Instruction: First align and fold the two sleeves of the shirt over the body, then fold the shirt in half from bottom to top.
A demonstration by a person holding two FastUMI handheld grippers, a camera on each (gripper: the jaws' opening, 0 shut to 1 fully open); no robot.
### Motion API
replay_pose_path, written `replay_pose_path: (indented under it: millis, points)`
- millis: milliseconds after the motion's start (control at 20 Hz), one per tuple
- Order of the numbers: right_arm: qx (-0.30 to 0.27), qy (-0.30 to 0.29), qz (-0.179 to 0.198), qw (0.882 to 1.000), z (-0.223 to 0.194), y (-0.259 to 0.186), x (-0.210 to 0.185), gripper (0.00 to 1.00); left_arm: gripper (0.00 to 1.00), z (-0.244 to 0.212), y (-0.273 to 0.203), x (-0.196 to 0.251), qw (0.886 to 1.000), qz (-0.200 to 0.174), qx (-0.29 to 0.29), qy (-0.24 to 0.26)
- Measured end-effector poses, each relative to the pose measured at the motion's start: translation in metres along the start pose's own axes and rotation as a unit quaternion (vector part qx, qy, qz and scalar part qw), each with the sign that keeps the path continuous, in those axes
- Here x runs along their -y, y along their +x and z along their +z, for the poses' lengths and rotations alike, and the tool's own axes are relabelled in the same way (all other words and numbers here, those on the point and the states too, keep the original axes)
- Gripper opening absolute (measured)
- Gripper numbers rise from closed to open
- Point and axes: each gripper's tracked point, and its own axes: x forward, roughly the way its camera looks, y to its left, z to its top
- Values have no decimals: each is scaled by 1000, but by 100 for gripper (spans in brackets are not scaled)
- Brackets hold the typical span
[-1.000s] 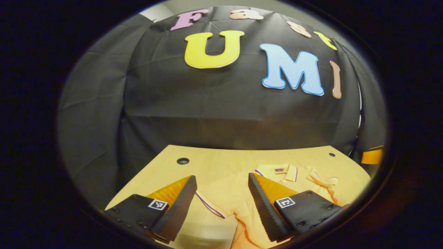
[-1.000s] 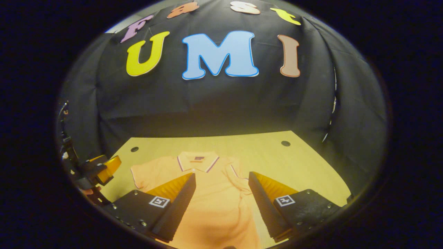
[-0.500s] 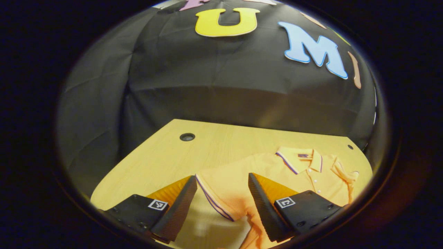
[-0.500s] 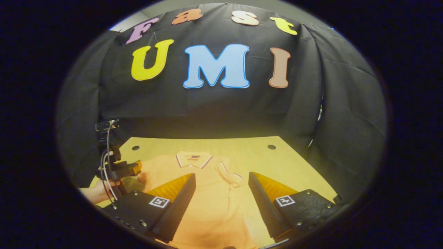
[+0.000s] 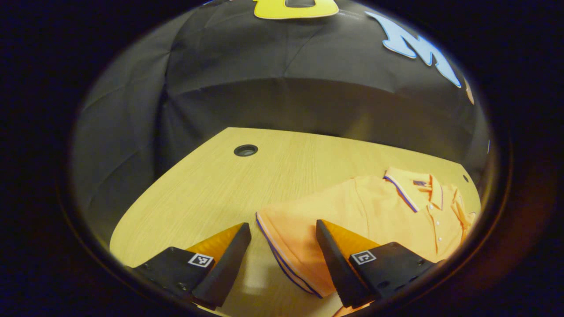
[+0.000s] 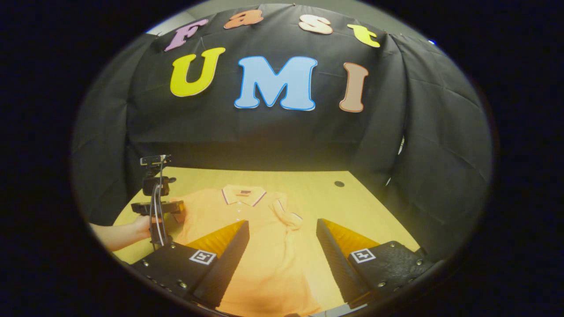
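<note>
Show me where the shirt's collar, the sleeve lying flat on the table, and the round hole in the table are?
collar (image 5: pixel 414 188): left gripper view, on its striped edge.
sleeve (image 5: pixel 288 237): left gripper view, near its striped cuff.
hole (image 5: pixel 245 150): left gripper view, on its dark middle.

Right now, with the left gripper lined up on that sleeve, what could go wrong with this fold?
The left gripper is open, with the striped cuff of the polo shirt's left sleeve between its fingers; a shallow bite might slip off. The right sleeve looks bunched on the body, so the folds may end uneven.
</note>
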Motion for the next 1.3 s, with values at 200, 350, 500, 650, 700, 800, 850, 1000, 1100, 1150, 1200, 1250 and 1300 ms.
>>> replay_pose_path:
  millis: [200, 350, 500, 650, 700, 800, 850, 1000, 1100, 1150, 1200, 1250, 1300]
  points:
    - [-9, 10, 5, 1000, -4, 5, 1, 95, 96, 0, 4, 5, 1000, 4, -2, 15]
    - [-12, 14, 11, 1000, -5, 8, -2, 95, 95, -1, 4, 10, 1000, -2, -5, 22]
    - [-16, 15, 17, 1000, -6, 13, -3, 95, 81, -1, 6, 16, 1000, -10, -8, 28]
    - [-19, 20, 20, 999, -8, 17, -4, 95, 43, 0, 8, 23, 999, -16, -8, 40]
    - [-20, 22, 19, 999, -8, 18, -3, 95, 30, 0, 10, 25, 999, -18, -8, 47]
    - [-22, 29, 17, 999, -10, 20, -1, 95, 16, 0, 10, 28, 997, -18, -9, 70]
    - [-24, 32, 15, 999, -12, 20, 0, 95, 8, 1, 12, 29, 997, -17, -10, 76]
    - [-25, 38, 6, 999, -16, 24, 4, 95, 9, 7, 9, 30, 996, -21, -8, 87]
    - [-25, 42, 2, 999, -18, 25, 6, 95, 8, 18, 3, 32, 996, -22, 6, 90]
    - [-26, 44, 1, 999, -19, 26, 6, 95, 8, 23, -1, 34, 995, -26, 13, 92]
    - [-28, 46, 0, 999, -19, 26, 4, 95, 8, 29, -5, 37, 995, -28, 19, 93]
    - [-30, 48, 1, 998, -21, 28, 3, 95, 8, 33, -8, 41, 995, -33, 24, 96]
    - [-30, 50, 2, 998, -21, 29, 1, 95, 9, 37, -12, 46, 994, -38, 28, 99]
